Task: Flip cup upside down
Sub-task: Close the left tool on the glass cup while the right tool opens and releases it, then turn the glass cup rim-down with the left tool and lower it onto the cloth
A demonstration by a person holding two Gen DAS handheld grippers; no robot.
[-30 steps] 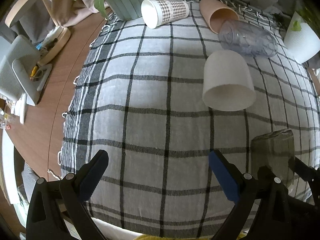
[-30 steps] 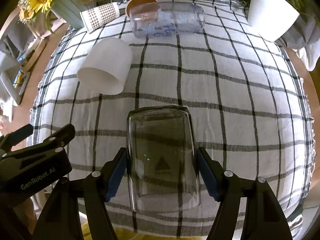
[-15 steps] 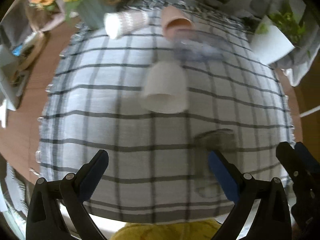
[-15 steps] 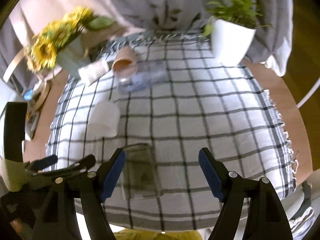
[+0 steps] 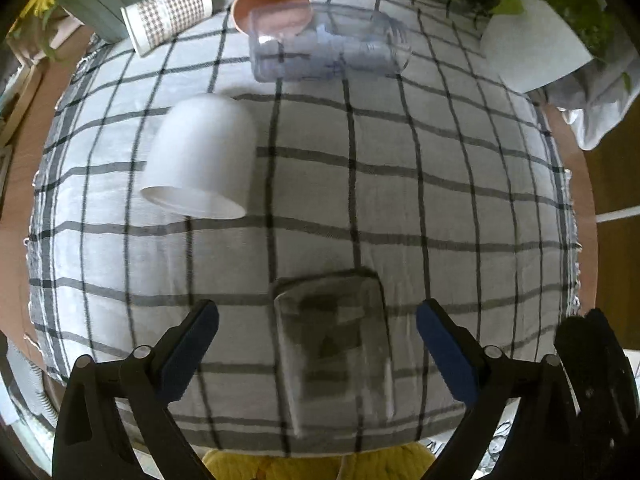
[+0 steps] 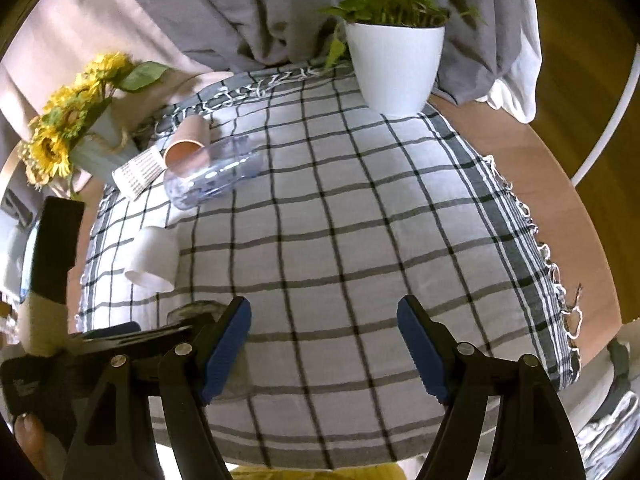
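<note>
The left gripper (image 5: 316, 334) is spread wide, its two blue-padded fingers either side of a clear glass cup (image 5: 334, 344) without touching it. The cup seems to stand mouth-down on the checked tablecloth (image 5: 440, 184), flat base uppermost, though blur and transparency make this hard to confirm. If so, the flip looks done and the fingers are apart simply to let it stand.

The right gripper (image 6: 324, 344) is also wide open and holds nothing, raised off to the side over bare cloth (probably to stay out of the way).

Farther back lie a white cup (image 5: 200, 164), a clear plastic jar (image 5: 328, 52), a pink cup (image 5: 272, 0) and a checked paper cup (image 5: 168, 16), all on their sides. A white plant pot (image 6: 396, 68) stands at the cloth's far edge.
</note>
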